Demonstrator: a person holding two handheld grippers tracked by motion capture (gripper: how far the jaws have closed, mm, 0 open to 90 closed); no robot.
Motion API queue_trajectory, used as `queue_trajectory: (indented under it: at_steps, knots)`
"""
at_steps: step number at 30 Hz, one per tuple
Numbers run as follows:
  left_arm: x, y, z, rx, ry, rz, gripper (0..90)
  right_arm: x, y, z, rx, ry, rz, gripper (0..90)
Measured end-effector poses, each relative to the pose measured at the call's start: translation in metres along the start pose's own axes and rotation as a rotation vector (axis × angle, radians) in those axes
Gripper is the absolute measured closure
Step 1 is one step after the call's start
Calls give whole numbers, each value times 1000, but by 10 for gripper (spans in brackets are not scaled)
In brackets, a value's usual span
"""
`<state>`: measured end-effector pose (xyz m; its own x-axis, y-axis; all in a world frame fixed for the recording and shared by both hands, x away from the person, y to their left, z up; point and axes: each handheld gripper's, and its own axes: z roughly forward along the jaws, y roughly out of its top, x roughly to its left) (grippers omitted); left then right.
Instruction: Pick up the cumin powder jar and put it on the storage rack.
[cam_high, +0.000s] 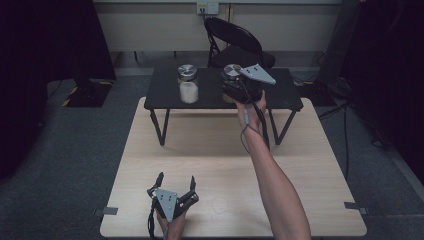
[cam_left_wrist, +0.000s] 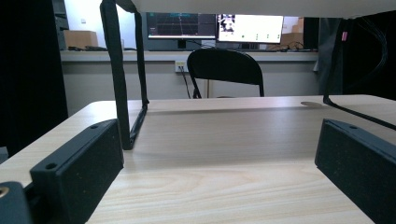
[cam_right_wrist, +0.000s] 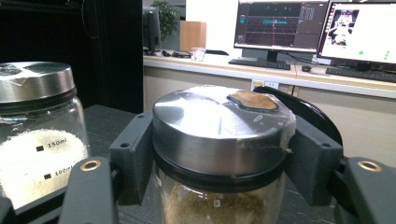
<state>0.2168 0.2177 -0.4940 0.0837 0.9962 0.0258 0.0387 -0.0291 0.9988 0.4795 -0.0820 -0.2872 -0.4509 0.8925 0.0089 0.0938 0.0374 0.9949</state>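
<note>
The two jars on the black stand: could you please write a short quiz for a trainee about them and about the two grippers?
1. True or false: the right gripper is shut on the jar with the brown filling.
2. What does the other jar hold? A) a white powder B) blue beads C) water
3. Where does the left gripper rest, and how do its jaws stand?

Key
1. True: its pads press on both sides of the metal lid.
2. A
3. Low at the near edge of the wooden table, open, nothing between the jaws.
</note>
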Motion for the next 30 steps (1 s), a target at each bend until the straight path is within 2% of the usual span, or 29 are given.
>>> queue_trajectory:
  at_steps: [11,12,13,14,15,16,17,23,27,28,30]
  knots:
    - [0,0,0,-1,0,0,4,1,-1,1,-5,-4,2,323]
    - [0,0,0,-1,-1,0,4,0,0,0,0,-2,4,289]
    - [0,0,0,0,-1,0,4,5,0,0,-1,-34,4,196]
    - [0,0,0,0,-1,1,5,6,-3,-2,-22,-43,35,101]
    - [0,0,0,0,-1,1,4,6,-3,-2,-22,-43,35,101]
    - [0,0,0,-1,-1,1,4,8,-4,-2,-29,-54,31,12]
    - [0,0,0,0,-1,1,4,9,-4,-3,-34,-56,24,0]
    - [0,0,0,1,-2,1,4,7,-12,-16,-57,-30,18,0]
    - [1,0,0,0,-3,1,3,7,-17,-24,-72,-29,23,0]
    - [1,0,0,0,-3,1,3,9,-21,-32,-87,-41,15,0]
    - [1,0,0,0,-3,2,3,11,-24,-37,-99,-50,10,0]
